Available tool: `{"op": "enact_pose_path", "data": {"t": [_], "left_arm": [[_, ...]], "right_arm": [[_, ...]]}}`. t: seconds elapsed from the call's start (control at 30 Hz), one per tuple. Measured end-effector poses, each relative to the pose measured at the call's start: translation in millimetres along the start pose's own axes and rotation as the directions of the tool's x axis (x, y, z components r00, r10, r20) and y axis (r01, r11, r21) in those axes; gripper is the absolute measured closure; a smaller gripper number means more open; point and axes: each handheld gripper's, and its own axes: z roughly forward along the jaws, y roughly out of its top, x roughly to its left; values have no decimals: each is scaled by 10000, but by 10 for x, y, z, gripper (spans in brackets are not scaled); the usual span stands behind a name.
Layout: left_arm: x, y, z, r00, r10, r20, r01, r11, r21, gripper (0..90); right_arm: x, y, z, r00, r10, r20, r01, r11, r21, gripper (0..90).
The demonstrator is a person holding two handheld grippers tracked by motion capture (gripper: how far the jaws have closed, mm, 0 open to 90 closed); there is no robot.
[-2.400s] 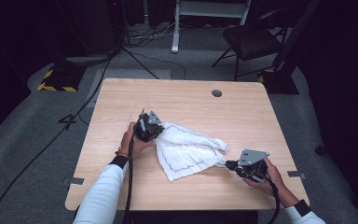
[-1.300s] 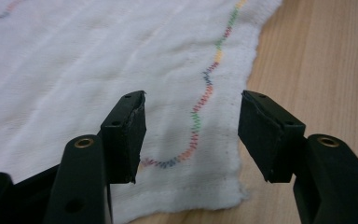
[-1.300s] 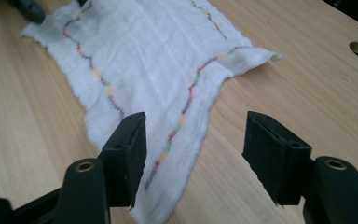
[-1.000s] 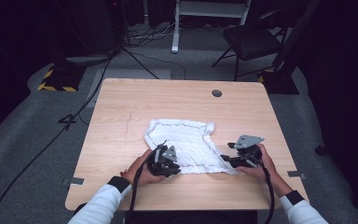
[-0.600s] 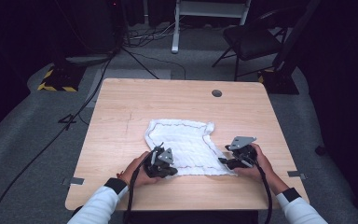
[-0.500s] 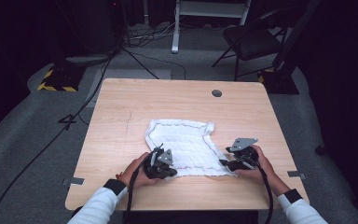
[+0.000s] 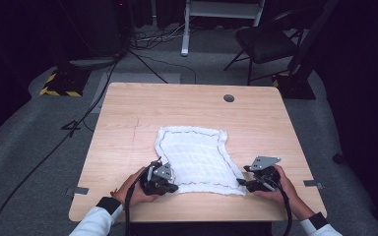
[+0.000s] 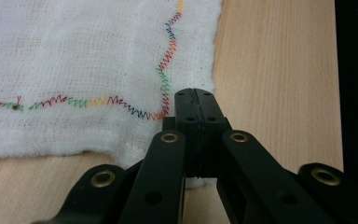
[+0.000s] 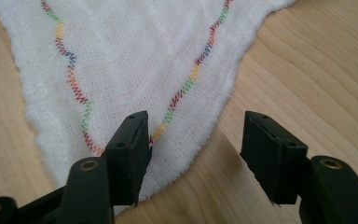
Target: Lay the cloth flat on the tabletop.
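- Vs 2.4 s ago: cloth [image 7: 194, 160] was a crumpled heap mid-table; now spread flat, roughly rectangular, near edge toward the person.
- Left gripper [image 7: 170, 186] was up at the heap's far-left side; now down at the cloth's near-left corner.
- Right gripper [image 7: 241, 182] has shifted inward to the near-right corner; its jaws look pulled off the cloth since 0.5 s ago.
- Vs 0.5 s ago: cloth outline and both hands about the same in the high view.
- Left hand [image 7: 133, 187] holds the left gripper low on the table [image 7: 128, 118], pointing right at the corner.
- Left gripper view: left gripper [image 8: 194, 100] jaws together, clamped on the cloth [image 8: 74, 60] corner; multicolour zigzag stitch [image 8: 163, 79] runs right up to the tips; cloth edge passes under the jaws.
- Cloth lies centre-near on the table, between the two grippers, far edge well short of the round hole [image 7: 229, 98].
- Right gripper view: right gripper [image 9: 195, 135] jaws wide apart, nothing between the pads; cloth [image 9: 135, 56] corner lies flat under and ahead of the left jaw, right jaw over bare wood [image 9: 317, 70].
- Whether the left jaw touches the cloth: can't tell.
- Right hand [image 7: 280, 184] behind the right gripper, grey plate [image 7: 263, 162] on top.
- Chair [image 7: 266, 44] and floor cables [image 7: 142, 54] beyond the table.
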Motion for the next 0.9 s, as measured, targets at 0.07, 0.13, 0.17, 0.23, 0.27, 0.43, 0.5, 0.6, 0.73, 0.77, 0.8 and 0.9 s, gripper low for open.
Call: {"op": "enact_pose_path", "data": {"t": [0.07,0.13,0.17,0.23,0.27,0.43,0.5,0.6,0.73,0.77,0.8,0.9], "left_arm": [[-39,-16,-8,10000,4,7,-4,10000,18,898],[-80,-29,-16,10000,-16,-47,16,10000,66,894],[-96,-34,-19,9999,-36,-115,36,10000,65,884],[-128,-39,-33,9997,-118,-214,120,9999,75,854],[-135,-40,-41,9994,-120,-320,122,9999,64,776],[-57,-47,-164,9845,-1013,-1428,938,9939,-582,518],[19,-45,-226,9682,-1602,-1923,1418,9842,-1061,431],[149,-29,-280,9369,-2336,-2602,1995,9682,-1509,311],[391,25,-305,9001,-2980,-3178,2451,9494,-1962,271],[458,47,-300,8899,-3149,-3300,2572,9439,-2071,261],[523,68,-295,8838,-3350,-3266,2732,9362,-2210,252],[703,149,-264,8640,-3394,-3720,2672,9351,-2326,253]], "right_arm": [[29,-18,-20,10000,-37,-33,37,10000,17,424],[70,-48,-53,9996,-116,-269,117,9999,5,467],[81,-55,-60,9995,-134,-287,134,9999,1,473],[93,-59,-69,9993,-99,-359,100,9999,36,481],[104,-60,-78,9989,-203,-427,206,9998,80,480],[64,-24,-122,9993,-366,-101,366,9993,31,420],[6,-7,-136,9993,-247,268,252,9995,-193,434],[-122,65,-150,9978,129,657,-79,9971,-759,457],[-296,243,-78,9956,451,816,-350,9921,-1209,465],[-323,284,-46,9954,503,811,-403,9919,-1207,465],[-358,343,0,9951,472,874,-364,9920,-1213,465],[-460,552,173,9944,489,935,-371,9916,-1242,459]]}}
